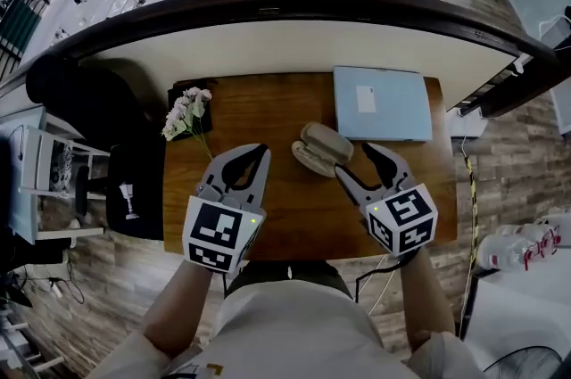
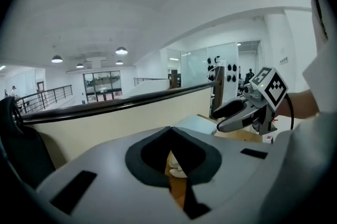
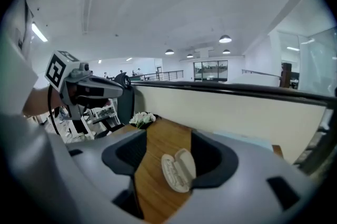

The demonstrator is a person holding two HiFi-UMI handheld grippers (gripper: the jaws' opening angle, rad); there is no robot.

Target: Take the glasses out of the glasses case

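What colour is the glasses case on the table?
Pale beige. The glasses case shows best in the right gripper view.

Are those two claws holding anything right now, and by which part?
Nothing is held. The left gripper is shut and empty, the right gripper open; the glasses case lies ungripped on the table.

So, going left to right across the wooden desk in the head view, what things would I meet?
First the white flowers → open glasses case → flat pale blue item.
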